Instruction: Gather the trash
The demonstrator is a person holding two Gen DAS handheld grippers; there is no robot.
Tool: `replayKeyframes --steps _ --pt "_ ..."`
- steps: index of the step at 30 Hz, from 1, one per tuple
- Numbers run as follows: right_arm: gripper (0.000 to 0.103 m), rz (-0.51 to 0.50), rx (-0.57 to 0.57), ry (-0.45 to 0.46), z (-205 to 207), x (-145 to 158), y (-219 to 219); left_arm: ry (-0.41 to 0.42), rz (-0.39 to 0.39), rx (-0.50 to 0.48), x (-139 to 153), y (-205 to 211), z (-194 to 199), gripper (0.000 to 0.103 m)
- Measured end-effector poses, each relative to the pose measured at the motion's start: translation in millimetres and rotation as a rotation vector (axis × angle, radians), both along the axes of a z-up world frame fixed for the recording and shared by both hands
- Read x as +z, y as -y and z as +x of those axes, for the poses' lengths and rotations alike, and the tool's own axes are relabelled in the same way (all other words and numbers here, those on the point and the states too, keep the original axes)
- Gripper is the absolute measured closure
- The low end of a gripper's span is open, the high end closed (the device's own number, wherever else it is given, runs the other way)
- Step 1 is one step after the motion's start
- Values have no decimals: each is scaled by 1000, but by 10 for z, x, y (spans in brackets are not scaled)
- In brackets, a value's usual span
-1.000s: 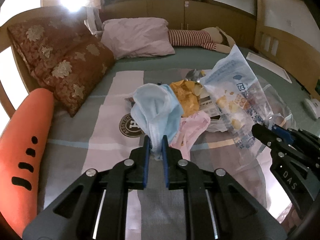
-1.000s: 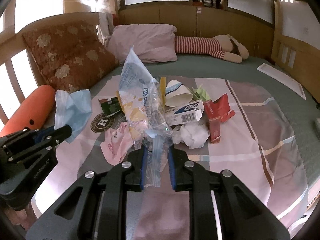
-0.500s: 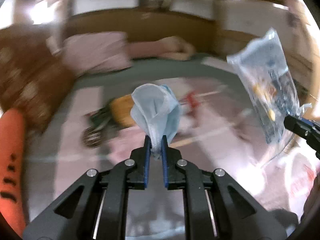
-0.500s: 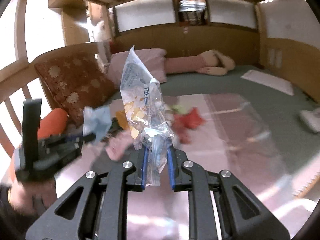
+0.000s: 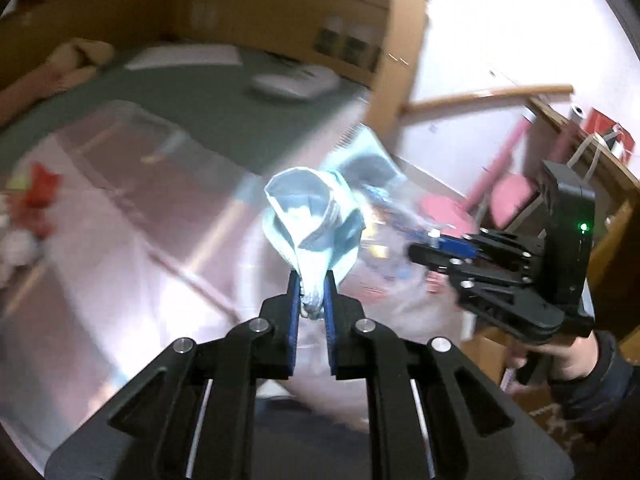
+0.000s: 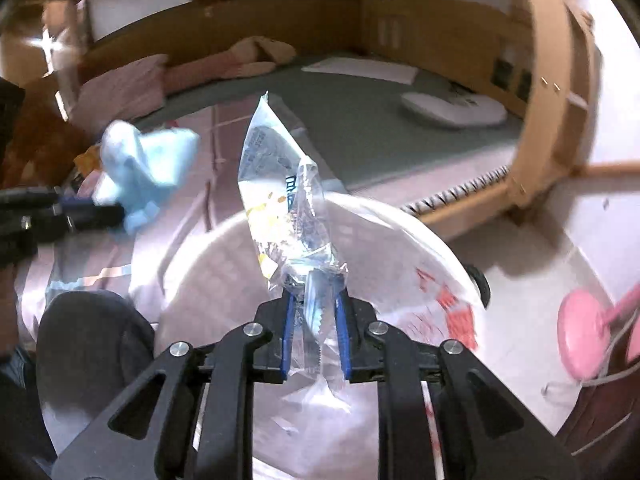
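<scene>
The left gripper is closed tight on a crumpled light blue tissue; the tissue is pinched at its lower end between the blue pads and opens out above them like a small bag. In the right wrist view the same tissue shows at about 9 o'clock, at the tip of the left gripper.

The right gripper is closed on a clear plastic snack bag. The bag stands up from the pads toward 12 o'clock, and its loose tail hangs down between the fingers. Inside the bag I see blue printing and some yellow bits, but I cannot tell what they are. In the left wrist view the right gripper is at 3 o'clock, held by the person's hand, and the bag is only a blur behind the tissue.

Under the right gripper there is a large white trash bag with a round open mouth and red marks on its side at about 4 o'clock. The snack bag is over this mouth. What lies inside the bag I cannot tell; it is pale and blurred.

Behind is the bed with a green sheet, and a pink stool is on the floor at 4 o'clock.
</scene>
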State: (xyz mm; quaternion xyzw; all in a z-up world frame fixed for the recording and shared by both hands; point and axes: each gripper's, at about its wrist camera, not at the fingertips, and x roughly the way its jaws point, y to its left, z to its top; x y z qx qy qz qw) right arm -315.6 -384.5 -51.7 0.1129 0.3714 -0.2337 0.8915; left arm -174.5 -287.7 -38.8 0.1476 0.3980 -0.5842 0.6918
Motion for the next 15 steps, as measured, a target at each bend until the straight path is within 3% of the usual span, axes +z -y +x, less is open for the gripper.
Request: replayKeyframes --steps 2,3,4,8,10,15 --pt "55 -10 -27 -10 -3 24 38 -19 30 -11 -72 161 -69 76" --pt "31 -29 -50 -6 -8 62 51 -50 49 -12 -125 246 -59 44" --pt "22 -48 -66 12 -5 115 51 -73 54 1 -155 280 -12 16" --pt "20 -58 -65 143 17 314 -34 -84 -11 118 -13 -64 330 13" --pt "17 -59 -46 206 167 418 -140 -43 -44 232 183 -422 569 11" --pt "16 -65 132 283 968 547 -698 221 -37 653 514 -1537 1229 5"
